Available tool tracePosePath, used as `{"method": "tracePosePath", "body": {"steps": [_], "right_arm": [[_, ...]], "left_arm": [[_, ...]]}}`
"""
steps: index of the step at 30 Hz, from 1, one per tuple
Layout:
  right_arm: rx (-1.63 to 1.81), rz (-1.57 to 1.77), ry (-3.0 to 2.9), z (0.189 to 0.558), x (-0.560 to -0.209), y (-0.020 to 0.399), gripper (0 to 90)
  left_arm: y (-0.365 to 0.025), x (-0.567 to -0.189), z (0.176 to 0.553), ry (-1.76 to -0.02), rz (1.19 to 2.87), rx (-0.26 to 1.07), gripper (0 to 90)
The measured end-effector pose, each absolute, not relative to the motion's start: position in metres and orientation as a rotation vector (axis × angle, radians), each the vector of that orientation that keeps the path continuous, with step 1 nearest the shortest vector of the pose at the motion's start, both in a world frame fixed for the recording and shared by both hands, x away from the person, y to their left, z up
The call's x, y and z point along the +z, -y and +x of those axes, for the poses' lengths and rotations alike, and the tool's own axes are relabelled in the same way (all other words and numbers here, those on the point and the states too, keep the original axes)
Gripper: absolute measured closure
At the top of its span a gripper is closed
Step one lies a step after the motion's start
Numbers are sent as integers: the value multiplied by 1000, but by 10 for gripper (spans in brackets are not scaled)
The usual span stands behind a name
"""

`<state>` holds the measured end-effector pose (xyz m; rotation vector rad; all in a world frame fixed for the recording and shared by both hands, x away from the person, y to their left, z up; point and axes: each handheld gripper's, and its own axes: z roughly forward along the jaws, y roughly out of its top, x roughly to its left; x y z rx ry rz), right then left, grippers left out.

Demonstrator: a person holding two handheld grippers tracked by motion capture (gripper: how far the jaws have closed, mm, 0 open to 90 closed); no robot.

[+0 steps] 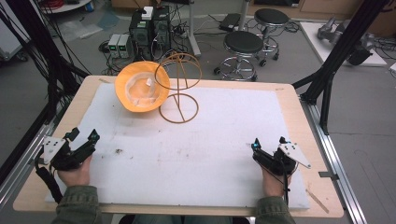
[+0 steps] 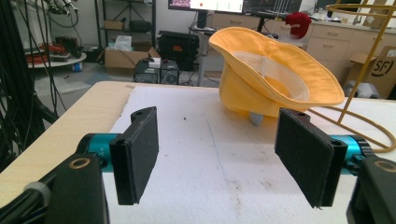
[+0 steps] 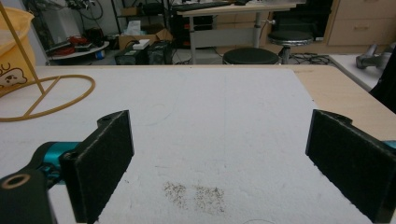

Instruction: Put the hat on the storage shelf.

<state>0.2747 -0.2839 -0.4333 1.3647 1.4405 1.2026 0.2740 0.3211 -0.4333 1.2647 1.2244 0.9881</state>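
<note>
Black foam-faced jaws on both grippers stand wide apart with nothing between them. Left gripper (image 1: pixel 84 136) and right gripper (image 1: pixel 269 143) sit low at the near corners of the bench (image 1: pixel 299 121), each in a hand, well apart from the work.

White pad (image 1: pixel 210 149) covers the benchtop; some dark specks on it ahead of the right jaws.

Yellow bucket hat (image 1: pixel 140 87) at the far left of the pad, tipped on its side with the opening toward the person, just beside or leaning on the gold wire hat stand (image 1: pixel 180 91); contact hard to tell. Likely job: hat onto stand.

Handling, judged: soft cloth, light, floppy, brim will fold. Pinch the brim edge, maybe both sides to keep it open. Stand looks light and could tip if bumped.

Left gripper view gives the white lining and a small grey thing under the hat. Right gripper view catches a cartoon print on the hat's side and the stand's base ring.
</note>
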Motion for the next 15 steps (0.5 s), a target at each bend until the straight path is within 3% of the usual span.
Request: {"method": "tracePosePath", "body": {"steps": [15], "right_arm": [[1201, 1370, -1443, 274, -433, 284, 65]], "left_arm": [[-321, -433, 273, -1224, 1261, 986, 307]]}}
